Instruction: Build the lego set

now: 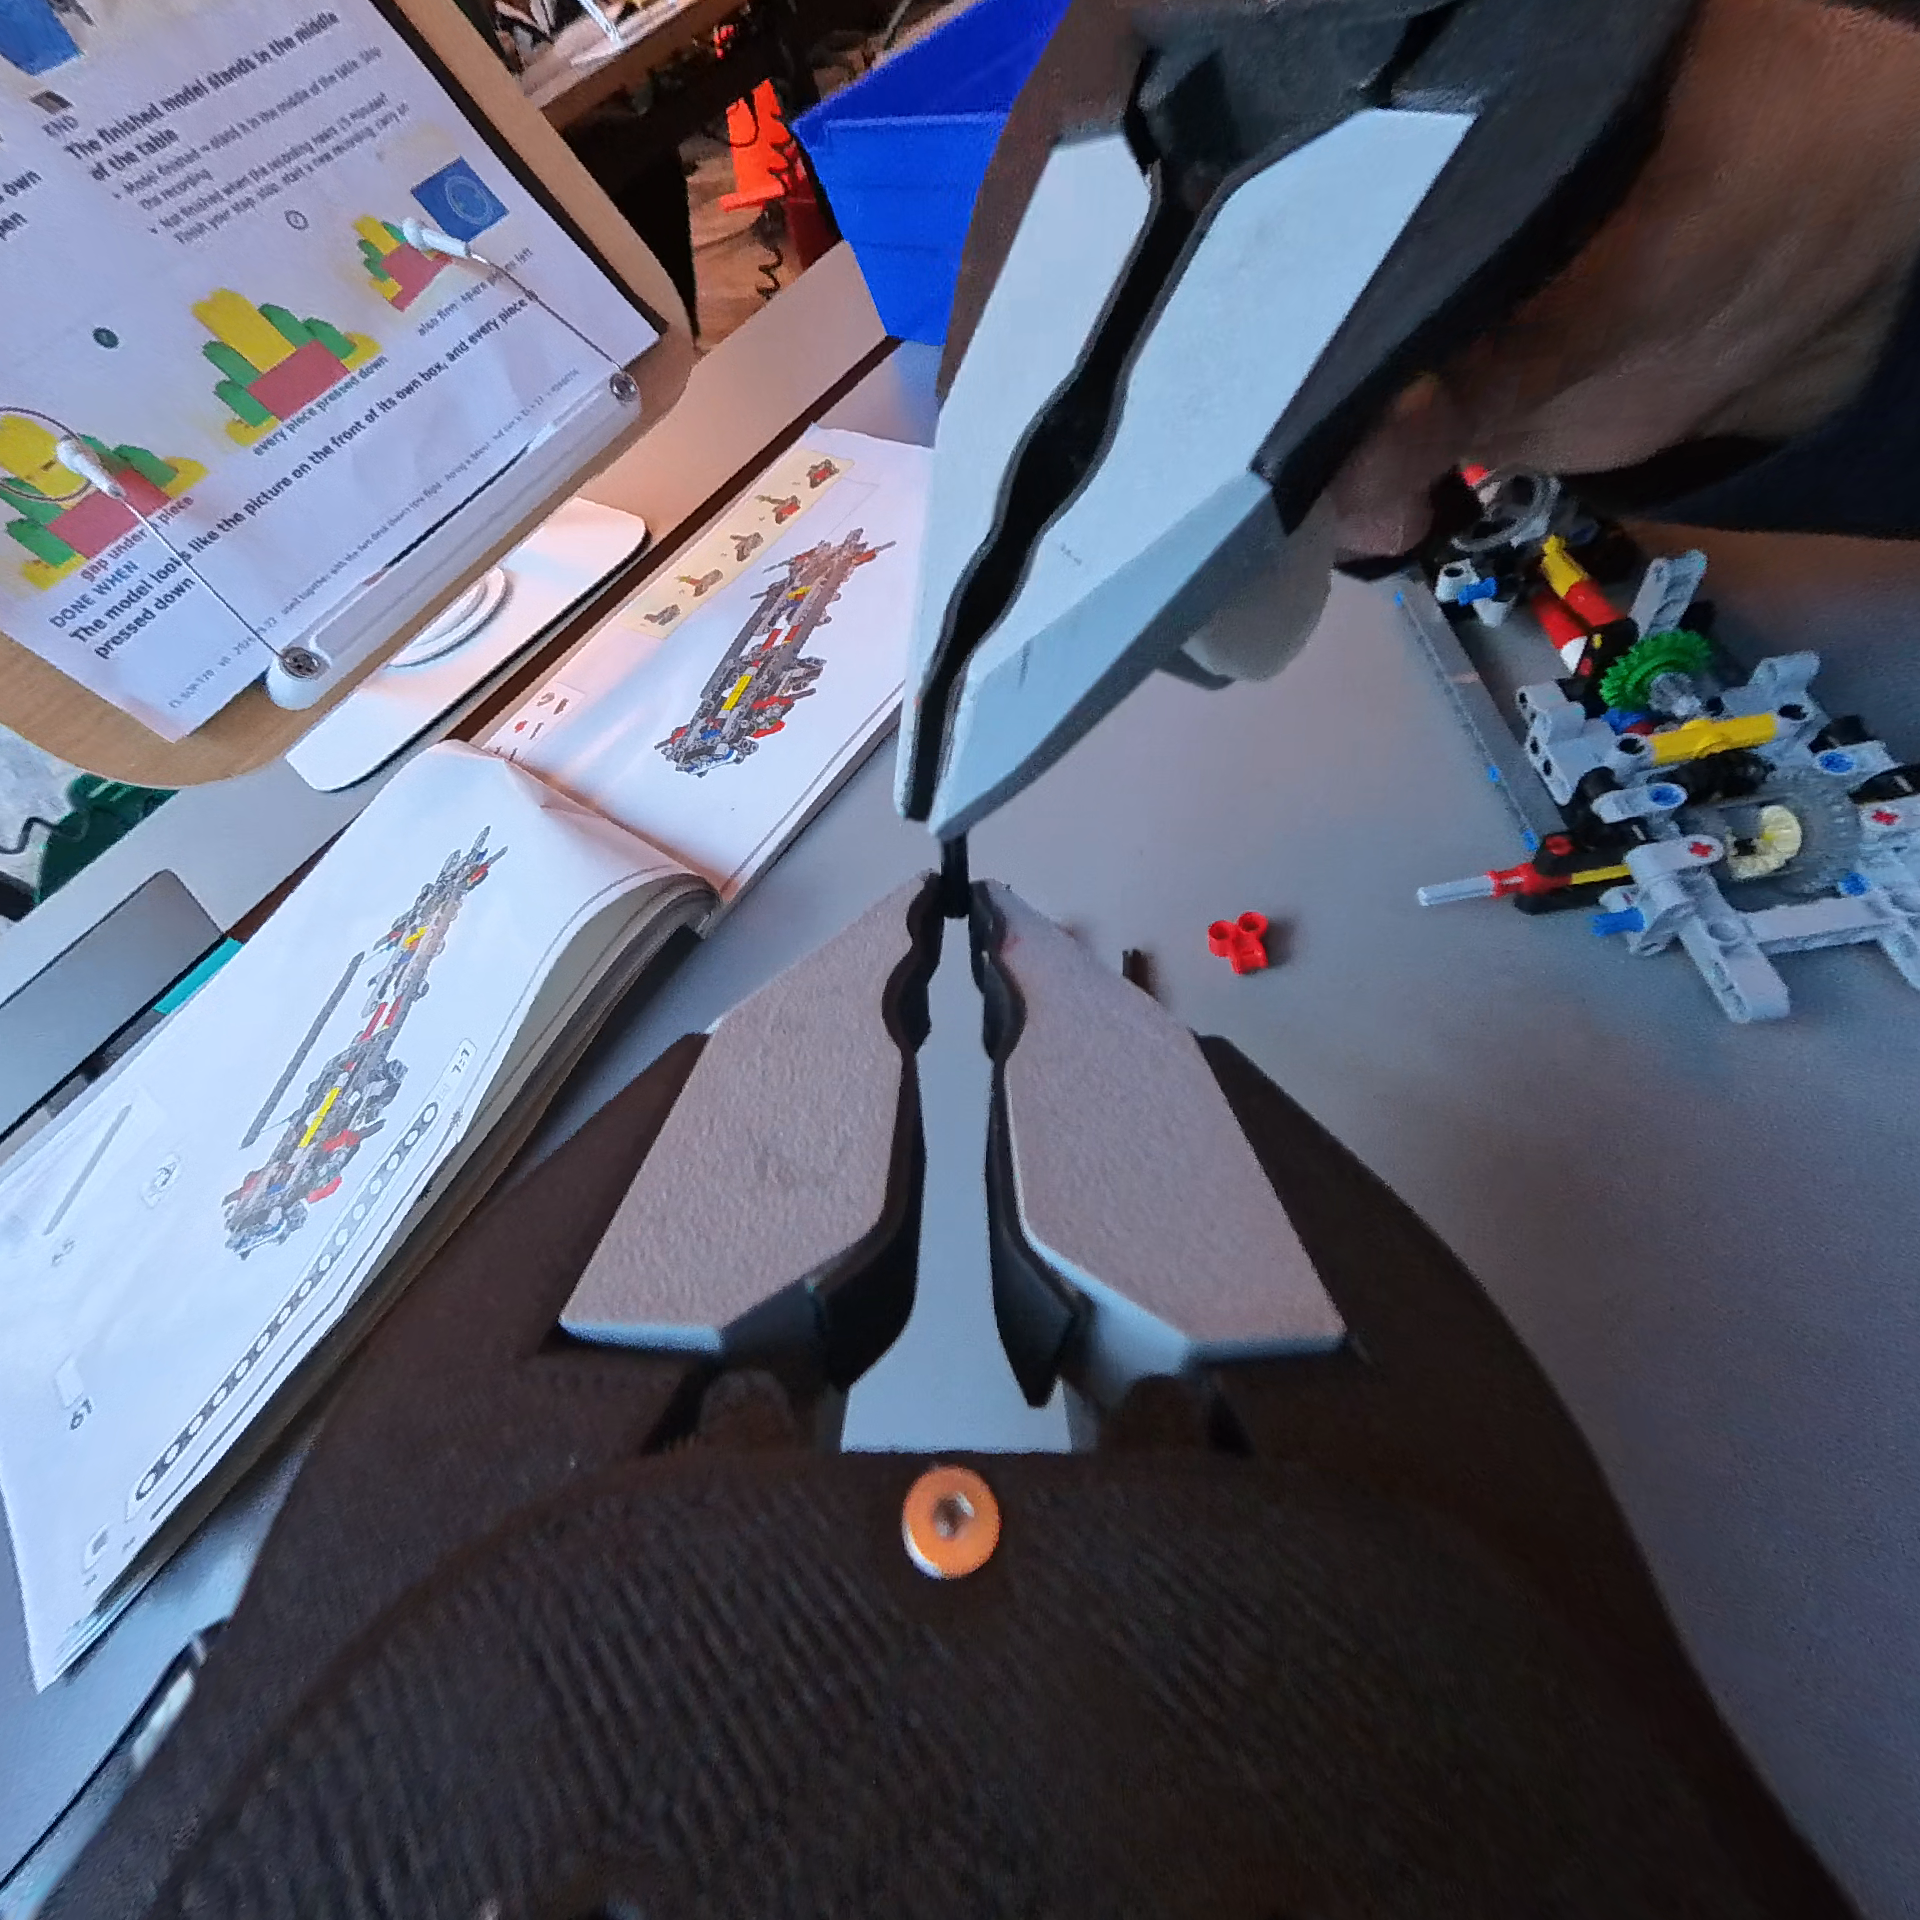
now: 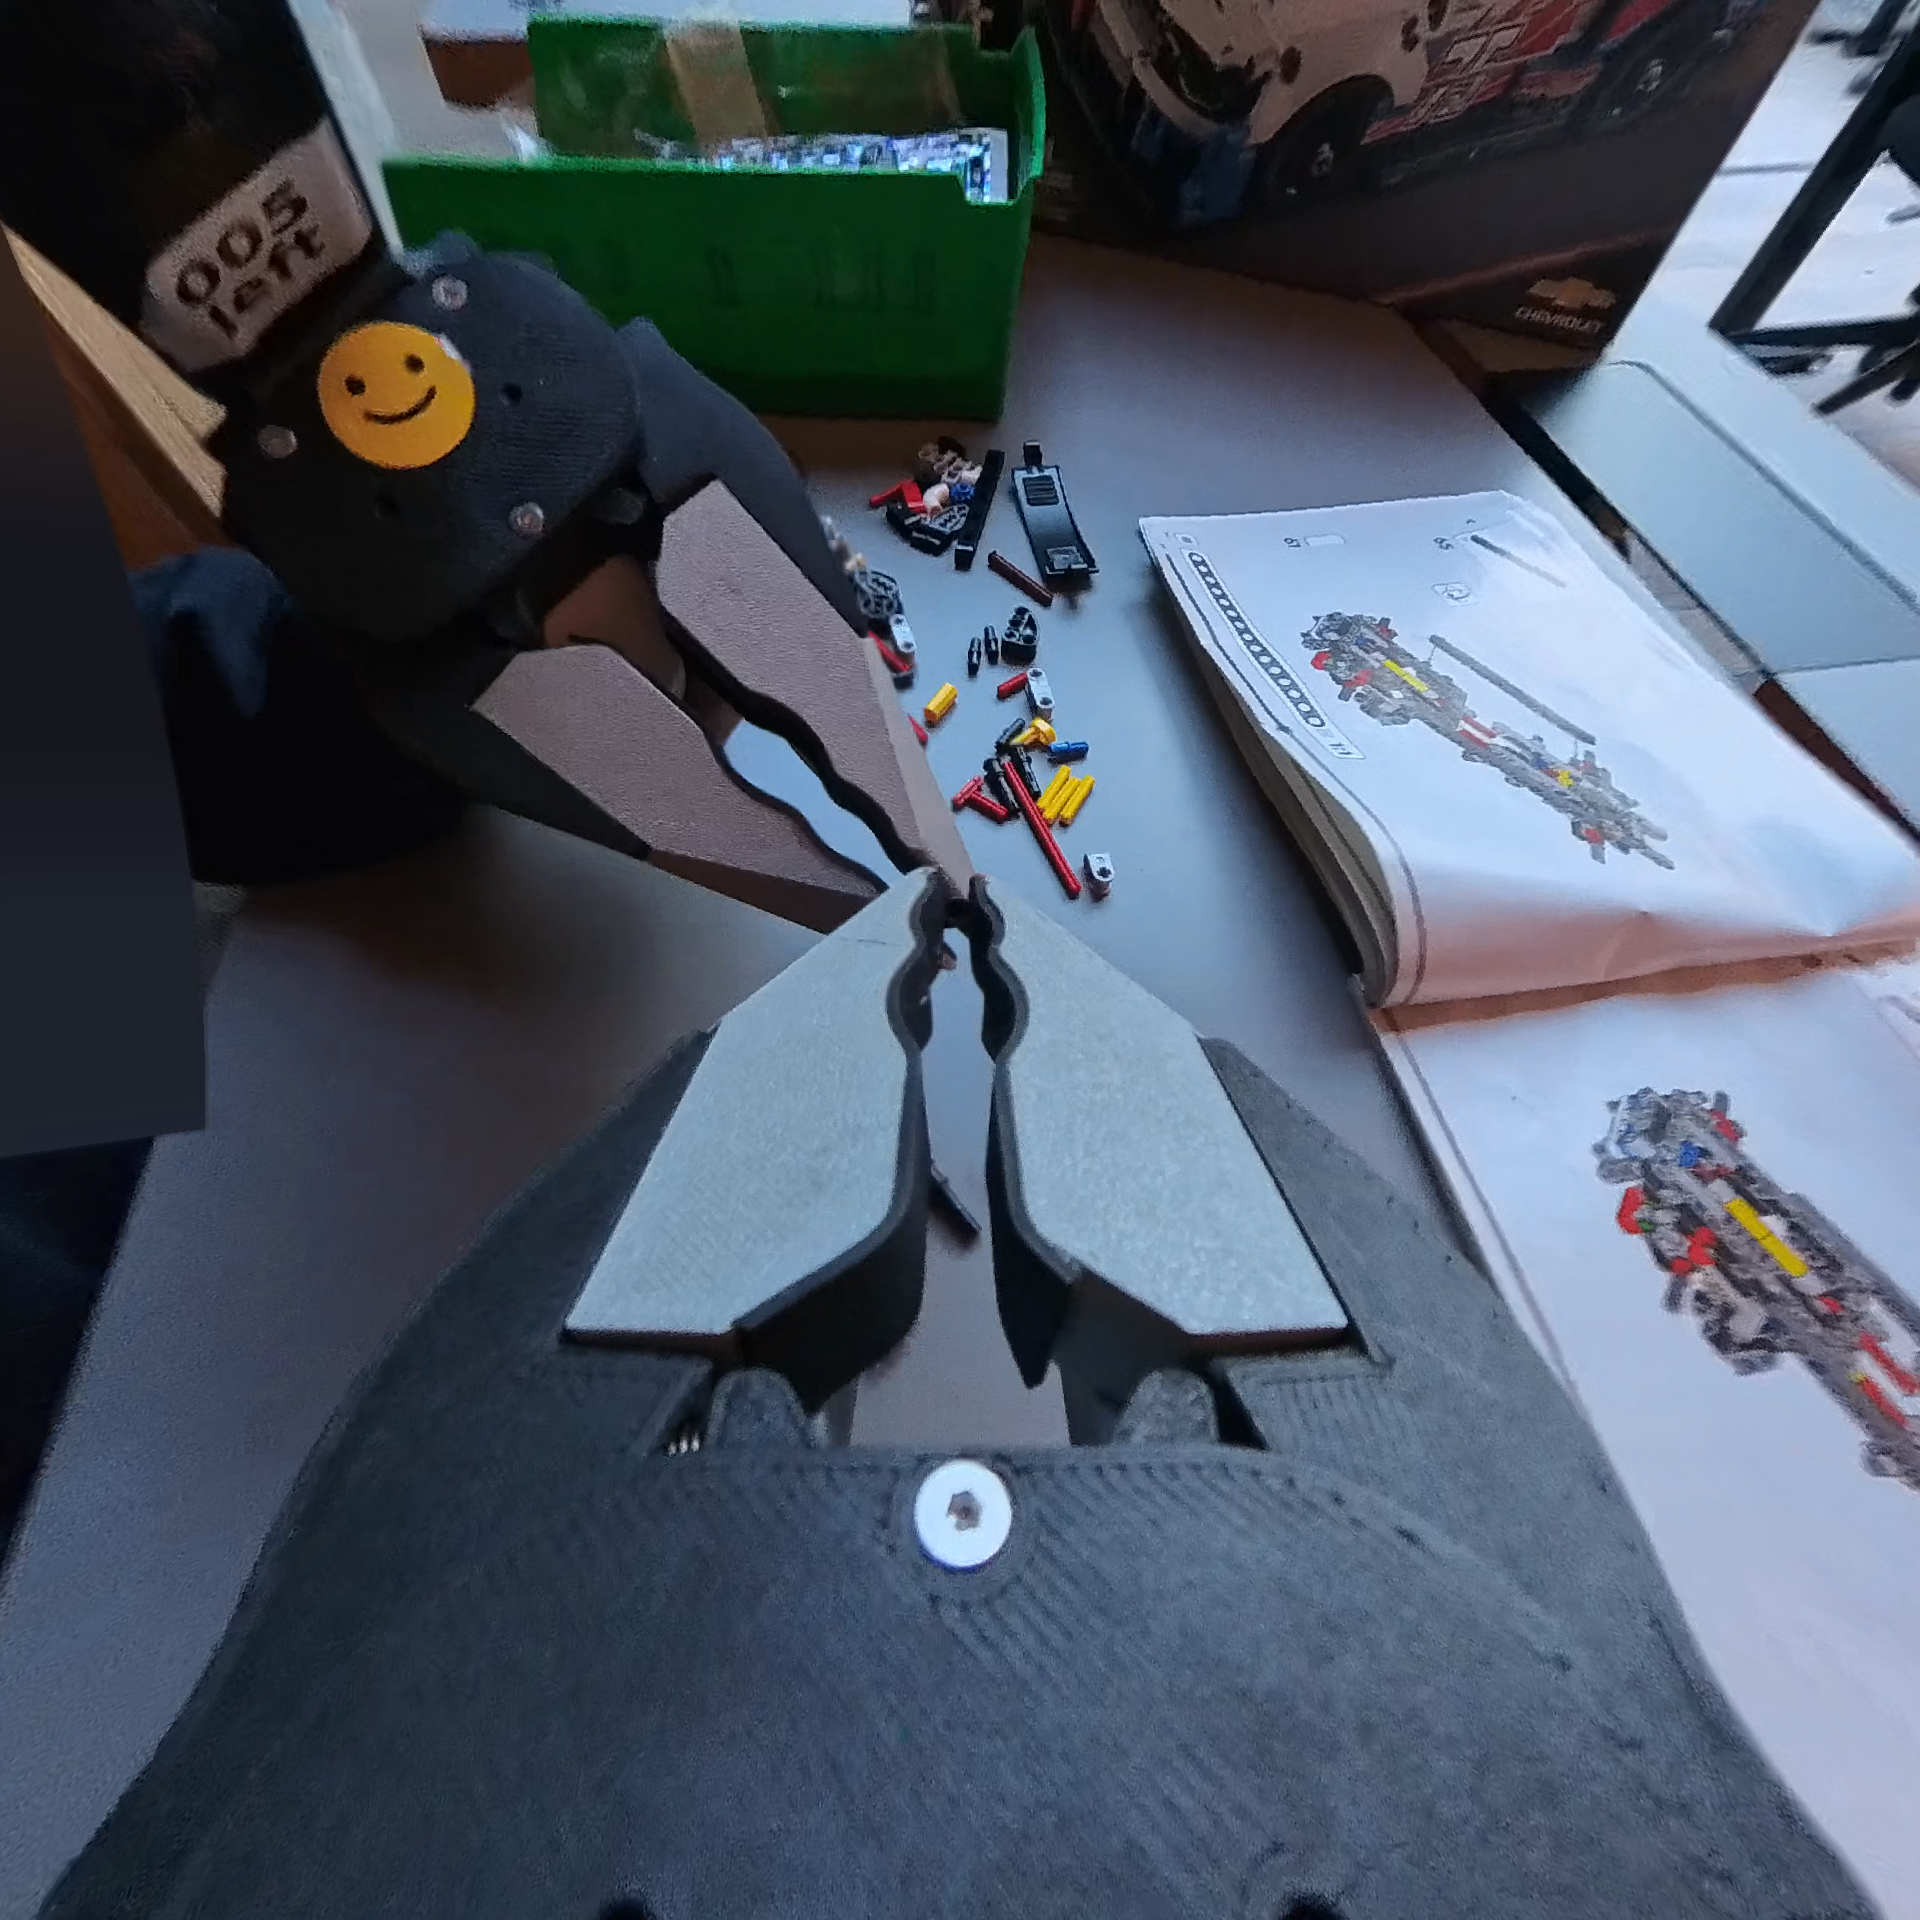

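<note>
Two grippers are meeting tip to tip above a grey table (image 1: 1455, 1195). The left gripper (image 1: 951, 902) is pinching the lower end of a small black pin (image 1: 952, 868), while the right gripper (image 1: 928, 821), angling down from above, is clamping its upper end. Both sets of fingers are hiding most of the pin. A red connector (image 1: 1243, 939) is lying nearby.

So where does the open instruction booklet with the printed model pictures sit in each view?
Left wrist view: the open instruction booklet lies on the grey table, left of centre, left of the jaws.
Right wrist view: it lies at the right edge, right of the scattered small parts.
Shared landmark: both grippers' tips meeting at a small black pin, centre frame.
</note>
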Available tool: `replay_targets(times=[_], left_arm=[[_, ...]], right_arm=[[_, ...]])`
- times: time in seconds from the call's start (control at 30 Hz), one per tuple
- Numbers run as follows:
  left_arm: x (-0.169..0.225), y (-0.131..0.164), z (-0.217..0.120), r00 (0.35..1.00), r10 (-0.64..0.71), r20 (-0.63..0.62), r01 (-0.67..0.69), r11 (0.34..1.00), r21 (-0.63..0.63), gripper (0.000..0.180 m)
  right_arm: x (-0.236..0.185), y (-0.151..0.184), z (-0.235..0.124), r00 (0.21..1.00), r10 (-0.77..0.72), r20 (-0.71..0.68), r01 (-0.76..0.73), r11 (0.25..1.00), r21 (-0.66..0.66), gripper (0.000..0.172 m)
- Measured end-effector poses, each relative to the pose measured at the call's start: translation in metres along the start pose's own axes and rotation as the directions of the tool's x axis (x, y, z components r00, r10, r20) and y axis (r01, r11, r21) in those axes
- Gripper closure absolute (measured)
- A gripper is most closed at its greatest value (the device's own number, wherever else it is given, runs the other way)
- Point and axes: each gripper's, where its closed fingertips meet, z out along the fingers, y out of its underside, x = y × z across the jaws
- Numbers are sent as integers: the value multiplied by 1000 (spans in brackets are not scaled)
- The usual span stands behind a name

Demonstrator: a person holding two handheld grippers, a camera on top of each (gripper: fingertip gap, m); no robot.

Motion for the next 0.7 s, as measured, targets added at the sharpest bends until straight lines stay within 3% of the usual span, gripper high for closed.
replay_targets(times=[0.2, 0.5, 0.7], left_arm=[[-3, -10, -7, 1000, -30, 2, 30, 998, 61, 178], [-7, -10, -8, 999, -53, 10, 52, 996, 69, 175], [-11, -11, -8, 998, -31, 59, 27, 997, 69, 172]], right_arm=[[2, -7, -6, 963, 229, 139, -240, 968, 67, 171], [12, -10, -9, 900, 392, 192, -415, 905, 98, 172], [9, -6, -5, 882, 439, 173, -456, 887, 75, 172]])
